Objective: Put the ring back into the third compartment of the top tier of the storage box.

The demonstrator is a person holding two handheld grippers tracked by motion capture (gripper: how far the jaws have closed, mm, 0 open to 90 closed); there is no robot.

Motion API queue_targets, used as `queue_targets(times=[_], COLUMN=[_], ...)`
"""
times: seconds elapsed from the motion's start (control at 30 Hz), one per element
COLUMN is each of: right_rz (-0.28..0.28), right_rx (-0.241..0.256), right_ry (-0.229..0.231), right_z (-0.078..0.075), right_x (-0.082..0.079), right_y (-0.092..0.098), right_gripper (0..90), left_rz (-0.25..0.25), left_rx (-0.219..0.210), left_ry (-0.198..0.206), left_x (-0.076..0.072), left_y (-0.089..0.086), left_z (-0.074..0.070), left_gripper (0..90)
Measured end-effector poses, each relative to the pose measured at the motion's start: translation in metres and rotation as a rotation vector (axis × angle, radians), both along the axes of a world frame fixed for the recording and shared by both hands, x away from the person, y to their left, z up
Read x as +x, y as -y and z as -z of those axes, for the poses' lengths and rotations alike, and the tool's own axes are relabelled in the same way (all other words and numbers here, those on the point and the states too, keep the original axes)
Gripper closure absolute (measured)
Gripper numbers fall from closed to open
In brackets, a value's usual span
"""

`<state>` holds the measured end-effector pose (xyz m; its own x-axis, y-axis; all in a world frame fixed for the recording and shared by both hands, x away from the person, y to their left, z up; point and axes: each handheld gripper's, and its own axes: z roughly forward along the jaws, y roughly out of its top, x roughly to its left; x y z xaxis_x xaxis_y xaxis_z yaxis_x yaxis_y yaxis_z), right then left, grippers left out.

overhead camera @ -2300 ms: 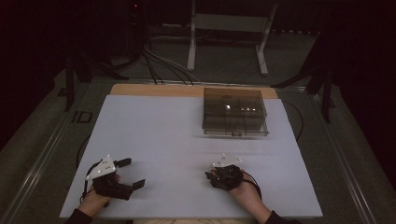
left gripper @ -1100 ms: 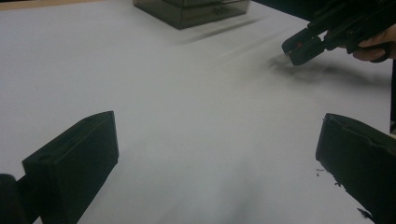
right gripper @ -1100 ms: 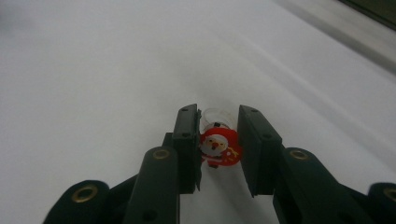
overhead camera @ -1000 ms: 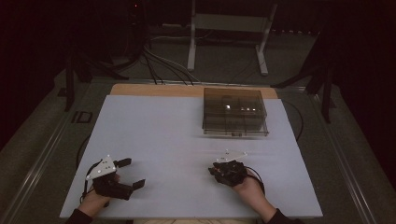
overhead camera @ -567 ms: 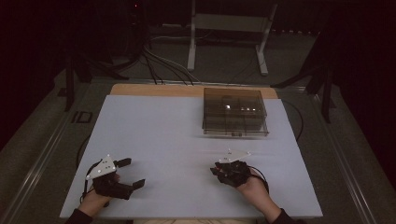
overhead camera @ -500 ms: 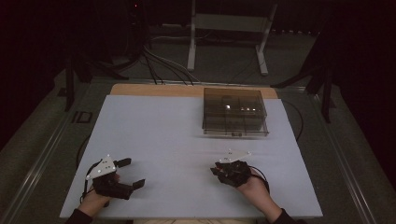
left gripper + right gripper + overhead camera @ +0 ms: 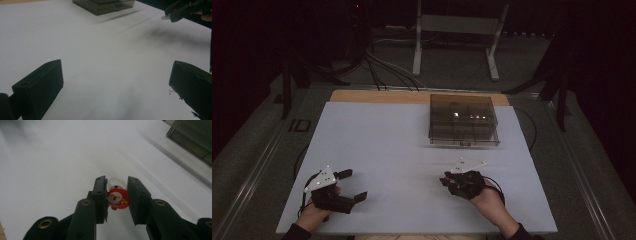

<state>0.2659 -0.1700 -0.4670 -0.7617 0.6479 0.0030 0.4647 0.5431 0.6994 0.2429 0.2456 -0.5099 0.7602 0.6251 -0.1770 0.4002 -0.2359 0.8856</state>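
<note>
A small clear ring with a red Santa figure [image 7: 116, 198] sits between the two black jaws of my right gripper [image 7: 116, 195], which is shut on it just above the white table. In the high view that right gripper [image 7: 447, 180] is at the near right of the table and points left. At the near left, my left gripper [image 7: 353, 185] rests low over the table, open wide with nothing between its jaws. Its own view has the bare table sheet [image 7: 105, 62] between the jaws and the right gripper [image 7: 180, 10] farther off at the top right.
A dark see-through compartment box [image 7: 463, 120] with its lid down stands at the back right of the white sheet [image 7: 377, 145]; its corner [image 7: 193, 137] also edges into the right gripper view. Cables and a metal stand [image 7: 457, 30] lie on the floor beyond the table.
My right gripper has shifted a little to the right and away from the front edge. The left gripper has stayed where it was, still open.
</note>
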Motion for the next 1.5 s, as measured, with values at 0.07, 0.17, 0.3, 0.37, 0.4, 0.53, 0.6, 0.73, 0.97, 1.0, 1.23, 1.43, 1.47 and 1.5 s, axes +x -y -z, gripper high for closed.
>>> queue_targets(times=[0.07,0.17,0.3,0.37,0.4,0.53,0.6,0.73,0.97,1.0,1.23,1.43,1.47,1.5], right_rz=[0.003,0.003,0.007,0.008,0.010,0.014,0.013,0.015,0.023,0.024,0.043,0.050,0.052,0.054], right_rx=[0.008,0.010,0.017,0.019,0.020,0.022,0.024,0.027,0.039,0.037,0.054,0.061,0.060,0.061], right_ry=[0.005,0.010,0.011,0.015,0.015,0.025,0.026,0.034,0.045,0.049,0.067,0.077,0.081,0.083], right_z=[-0.003,-0.007,-0.011,-0.013,-0.014,-0.019,-0.021,-0.025,-0.031,-0.032,-0.040,-0.045,-0.046,-0.047], right_x=[0.000,0.000,0.001,0.001,0.001,0.000,0.000,0.001,0.003,0.004,0.010,0.014,0.015,0.016], right_y=[0.002,0.004,0.008,0.009,0.010,0.014,0.016,0.018,0.022,0.023,0.028,0.031,0.031,0.032], right_gripper=[69.9,69.9,69.9,69.9,69.9,69.9,69.9,69.9,69.9,69.9,69.9,69.9,69.9,69.9], left_rz=[0.000,0.000,-0.001,0.000,0.001,-0.001,0.000,0.001,0.002,0.002,0.003,0.003,0.003,0.003], left_rx=[0.002,0.002,0.001,0.003,0.003,0.004,0.005,0.005,0.006,0.006,0.006,0.004,0.005,0.004], left_ry=[0.001,0.004,0.002,0.003,0.002,0.002,0.003,0.005,0.006,0.006,0.005,0.006,0.006,0.006], left_x=[0.000,0.000,0.000,0.000,0.000,0.000,0.000,0.000,0.000,0.000,0.000,0.000,0.000,0.000], left_y=[0.000,0.000,0.000,0.000,0.000,0.000,0.000,0.000,0.001,0.001,0.001,0.001,0.001,0.001], left_z=[0.000,0.000,0.000,0.000,0.000,0.000,0.000,0.000,0.000,0.000,0.000,0.000,0.000,0.000], left_gripper=[0.0,0.0,0.0,0.0,0.0,0.0,0.0,0.0,0.0,0.0,0.0,0.0,0.0,0.0])
